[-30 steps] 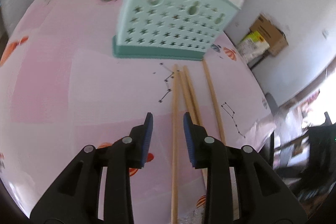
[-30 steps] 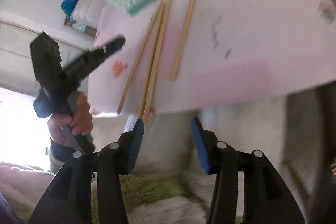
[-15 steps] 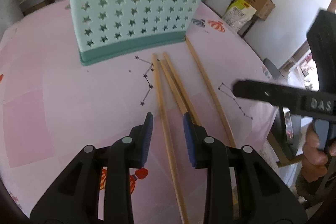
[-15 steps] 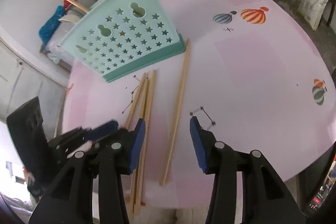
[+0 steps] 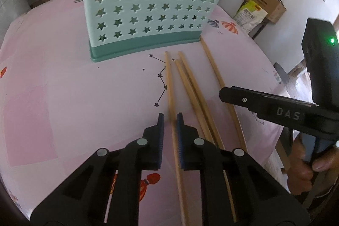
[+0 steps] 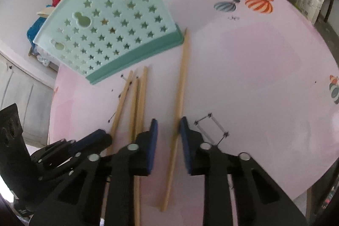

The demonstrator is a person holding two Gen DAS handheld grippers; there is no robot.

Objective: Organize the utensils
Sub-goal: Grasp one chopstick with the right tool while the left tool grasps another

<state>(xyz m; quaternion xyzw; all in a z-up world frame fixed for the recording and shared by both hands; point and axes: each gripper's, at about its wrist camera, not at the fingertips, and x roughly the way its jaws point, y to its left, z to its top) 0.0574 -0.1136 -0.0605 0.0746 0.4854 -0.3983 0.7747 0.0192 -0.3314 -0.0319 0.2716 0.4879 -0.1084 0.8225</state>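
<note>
Four wooden chopsticks lie on the pink table (image 5: 53,99), in front of one pale green holder (image 5: 146,5) with star-shaped holes, and none has gone into it yet. Starting at the left, the left gripper (image 5: 169,119) points down over the leftmost chopstick (image 5: 169,82); a second ago its jaws stood well apart around that stick, and now they are closing, with only a thin gap showing either side of the wood, so I would not call it clamped yet. Next come two chopsticks in the middle (image 5: 190,88), side by side and touching along part of their length, with no tool on them. Further right, the rightmost chopstick (image 6: 182,77) lies apart from the rest, its far tip near the holder's corner. The right gripper (image 6: 168,123), which a second ago hung off the table's edge with nothing between its jaws, has come in over the table and now straddles this stick; its jaws are closing too, with clear space left on both sides. That suggests two sticks are about to be picked up together, one per tool, leaving two for a second round.
</note>
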